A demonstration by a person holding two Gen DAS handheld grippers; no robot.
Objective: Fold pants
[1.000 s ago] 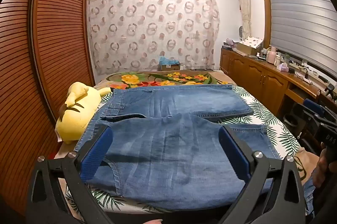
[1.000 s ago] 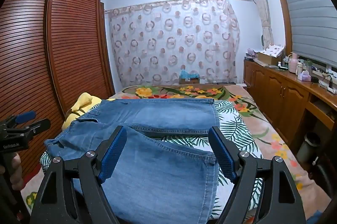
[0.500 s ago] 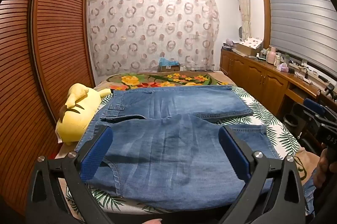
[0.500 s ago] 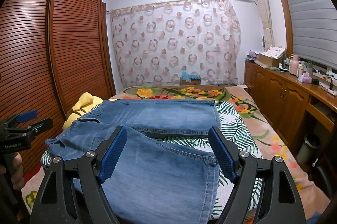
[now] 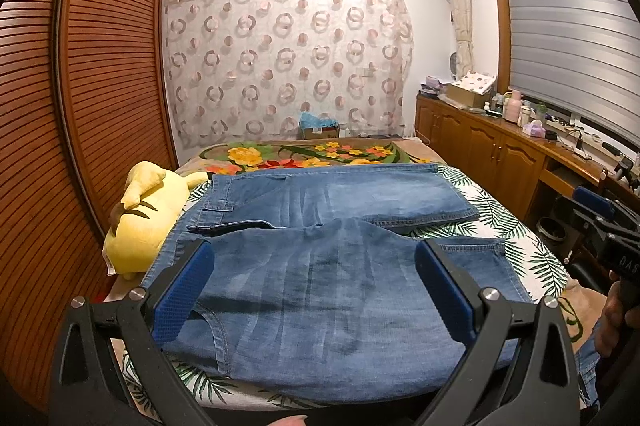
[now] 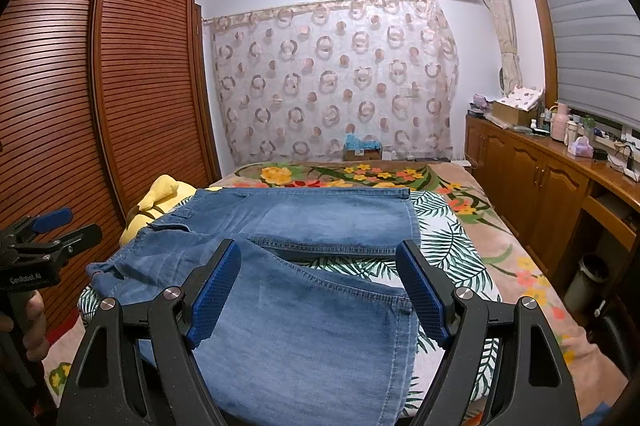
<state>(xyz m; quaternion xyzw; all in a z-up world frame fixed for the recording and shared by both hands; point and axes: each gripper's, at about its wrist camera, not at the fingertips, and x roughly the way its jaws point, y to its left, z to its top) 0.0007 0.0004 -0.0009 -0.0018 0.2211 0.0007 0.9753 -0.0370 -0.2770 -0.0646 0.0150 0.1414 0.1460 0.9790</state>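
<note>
Blue denim pants (image 5: 320,266) lie spread flat on the bed, waist to the left, one leg nearer me and the other farther back; they also fill the right wrist view, pants (image 6: 304,310). My left gripper (image 5: 314,266) hovers above the near leg by the waist end, open, nothing between its blue pads. My right gripper (image 6: 320,266) hangs open over the near leg's hem end, also empty. Each gripper shows at the edge of the other's view, held by a hand: the right gripper (image 5: 600,222) and the left gripper (image 6: 44,238).
A yellow plush toy (image 5: 144,218) lies against the pants' waist at the bed's left edge. The bed (image 5: 516,226) has a leaf and flower cover. A slatted wardrobe (image 5: 80,106) stands on the left, a wooden cabinet (image 5: 492,154) with bottles on the right.
Both views have tilted up and pulled back very slightly. The pants lie as before and both grippers stay open.
</note>
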